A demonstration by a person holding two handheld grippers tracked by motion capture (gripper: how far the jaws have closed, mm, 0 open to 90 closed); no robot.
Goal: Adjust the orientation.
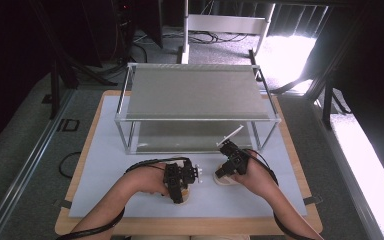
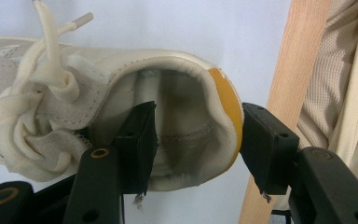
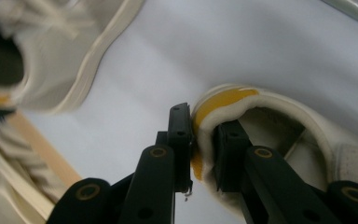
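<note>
Two cream shoes with orange heel tabs lie on the white mat [image 1: 125, 150]. In the left gripper view, the left shoe [image 2: 98, 84] lies heel toward the camera, laces at the left. My left gripper [image 2: 198, 112] is open and straddles its heel: one jaw is inside the shoe's mouth, the other just outside the orange tab [image 2: 226, 107]. My right gripper [image 3: 204, 119] is shut on the heel collar of the right shoe [image 3: 279, 116], pinching the padded rim. In the high view the left gripper [image 1: 177, 182] and right gripper [image 1: 228, 162] sit side by side near the front of the mat.
A two-tier metal shelf rack [image 1: 195, 92] stands at the back of the mat, its lower level just beyond the right gripper. The table's wooden edge [image 2: 298, 93] runs right behind the left shoe's heel, with the person's beige clothing [image 2: 345, 93] beyond it.
</note>
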